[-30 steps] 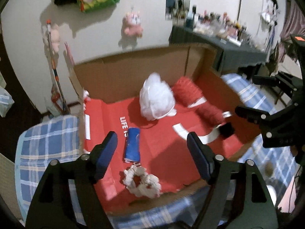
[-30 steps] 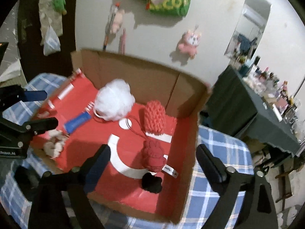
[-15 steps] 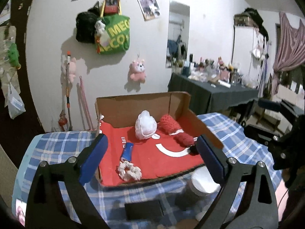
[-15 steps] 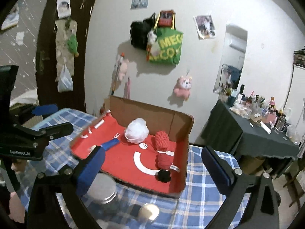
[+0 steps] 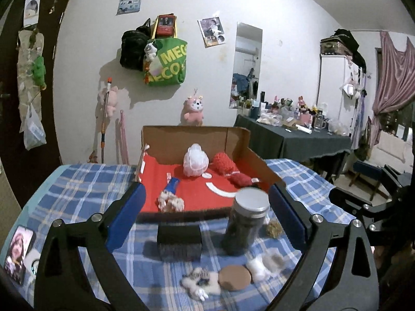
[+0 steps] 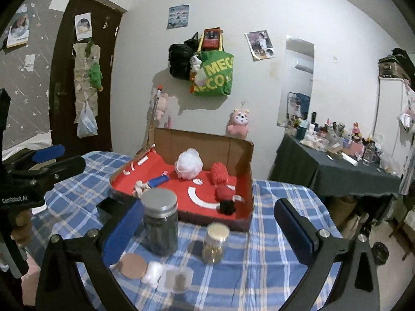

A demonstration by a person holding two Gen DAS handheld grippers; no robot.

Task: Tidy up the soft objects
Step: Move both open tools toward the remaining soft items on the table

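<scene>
Two grippers are held wide apart and empty above the blue plaid tablecloth (image 6: 272, 267): left gripper (image 5: 207, 215), right gripper (image 6: 207, 229). The red-lined cardboard box (image 6: 249, 181) is seen behind, holding a white mesh pouf (image 6: 188, 163), red knitted pieces (image 6: 220, 173), a black pompom (image 6: 227, 206). Beside it, a dark jar (image 6: 160, 224).

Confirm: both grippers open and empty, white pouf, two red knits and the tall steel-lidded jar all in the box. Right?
Not quite. The jar is not in the box; it stands on the plaid cloth in front of it, as the right wrist view shows. The rest holds: left gripper and right gripper open and empty, pouf and red knits in the box.
</scene>
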